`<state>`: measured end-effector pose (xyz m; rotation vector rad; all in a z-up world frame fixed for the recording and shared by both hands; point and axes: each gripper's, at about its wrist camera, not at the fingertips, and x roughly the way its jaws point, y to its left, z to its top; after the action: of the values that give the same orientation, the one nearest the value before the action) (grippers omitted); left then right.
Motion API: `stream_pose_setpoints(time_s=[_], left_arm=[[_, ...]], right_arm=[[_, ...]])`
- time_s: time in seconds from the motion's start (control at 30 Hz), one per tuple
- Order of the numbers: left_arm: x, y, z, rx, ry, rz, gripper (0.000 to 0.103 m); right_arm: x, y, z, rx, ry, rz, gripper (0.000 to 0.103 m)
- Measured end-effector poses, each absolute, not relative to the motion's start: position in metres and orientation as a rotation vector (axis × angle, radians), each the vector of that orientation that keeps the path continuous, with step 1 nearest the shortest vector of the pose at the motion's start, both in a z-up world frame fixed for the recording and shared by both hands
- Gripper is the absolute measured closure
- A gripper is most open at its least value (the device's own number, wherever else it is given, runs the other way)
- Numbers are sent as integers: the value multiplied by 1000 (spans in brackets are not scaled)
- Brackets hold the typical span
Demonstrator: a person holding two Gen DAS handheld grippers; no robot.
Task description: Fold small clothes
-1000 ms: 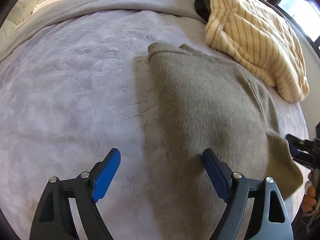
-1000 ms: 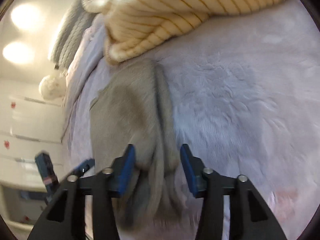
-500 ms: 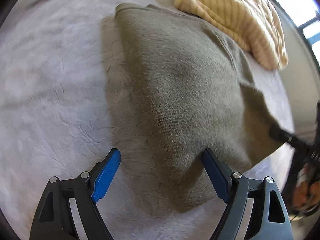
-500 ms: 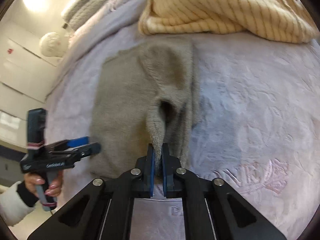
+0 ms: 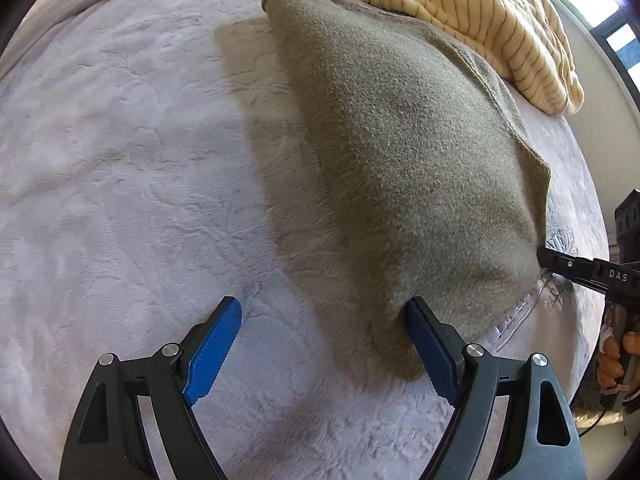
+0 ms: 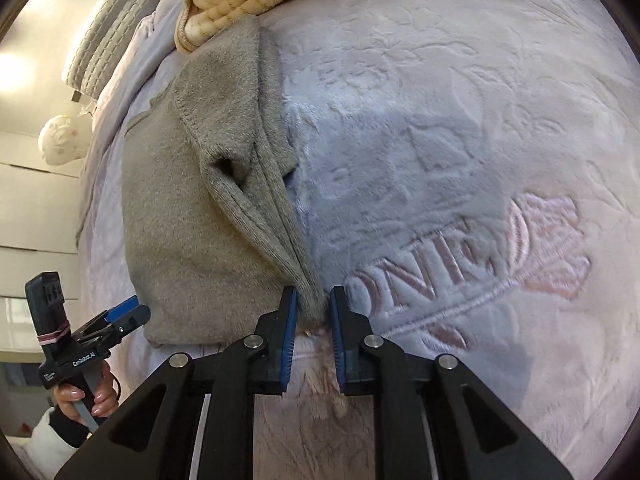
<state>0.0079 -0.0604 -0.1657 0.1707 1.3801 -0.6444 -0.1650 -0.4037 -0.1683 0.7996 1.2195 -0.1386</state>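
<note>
Right wrist view: your pale lilac embossed plush blanket [image 6: 460,128] carries the olive-grey knitted sweater [image 6: 192,216] toward its left edge. Your right gripper [image 6: 313,304], jaws just eased apart, loosely brackets its bunched cuff; your left gripper [image 5: 322,334] stands spread wide at the sweater's near corner.

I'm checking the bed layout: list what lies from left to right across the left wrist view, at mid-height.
Bare pale bedspread → olive-grey knit garment → tip of the right gripper at the garment's right edge → the hand holding it at the frame's edge.
</note>
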Motion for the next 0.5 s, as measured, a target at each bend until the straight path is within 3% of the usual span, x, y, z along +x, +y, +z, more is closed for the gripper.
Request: stream_pose_setpoints(time_s=[0.5], left_arm=[[30, -9, -146, -16, 1415, -516, 18]], right_arm=[[-179, -417, -137, 818, 1161, -206, 80]])
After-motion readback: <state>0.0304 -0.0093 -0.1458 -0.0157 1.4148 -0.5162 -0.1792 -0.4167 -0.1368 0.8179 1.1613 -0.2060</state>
